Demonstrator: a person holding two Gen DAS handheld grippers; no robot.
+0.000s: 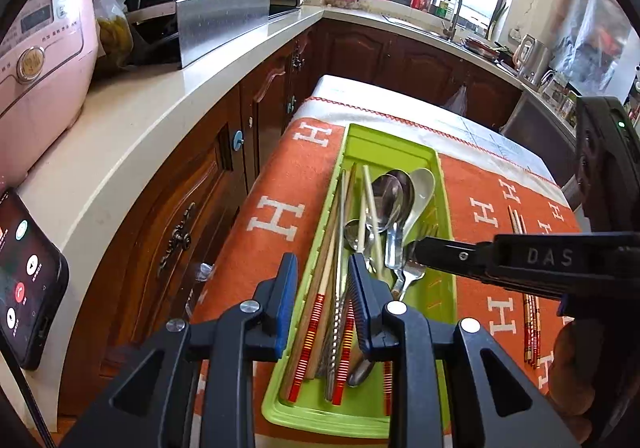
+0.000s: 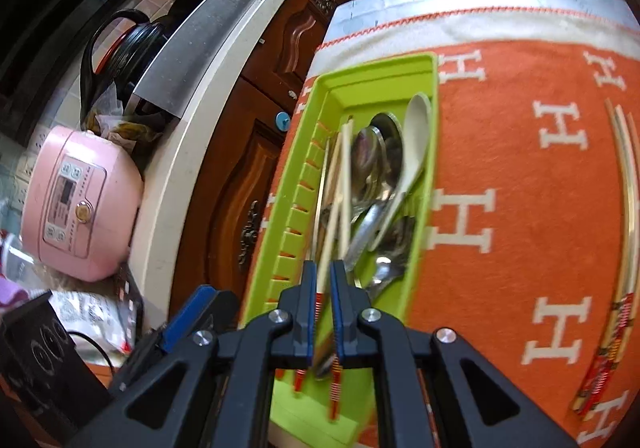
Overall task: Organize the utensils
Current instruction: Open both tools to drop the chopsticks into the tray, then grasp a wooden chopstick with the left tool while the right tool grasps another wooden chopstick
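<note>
A green utensil tray (image 1: 386,145) lies on an orange cloth (image 1: 280,183) and holds chopsticks, metal spoons (image 1: 390,187), a white spoon (image 1: 423,183) and a fork (image 1: 412,274). My left gripper (image 1: 324,268) hangs over the tray's left side with its jaws apart. Red-banded chopsticks (image 1: 320,312) lie in the tray under the gap, untouched by the pads. My right gripper (image 2: 323,276) is shut on pale chopsticks (image 2: 340,183), which slant into the tray (image 2: 376,75) over the spoons. In the left wrist view, the right gripper (image 1: 418,250) reaches in from the right.
Several more chopsticks (image 2: 624,248) lie loose on the cloth right of the tray. A white counter (image 1: 140,119) with a pink rice cooker (image 1: 40,59) and a phone (image 1: 24,280) runs along the left, above wooden cabinets. A hand (image 1: 576,368) shows at the lower right.
</note>
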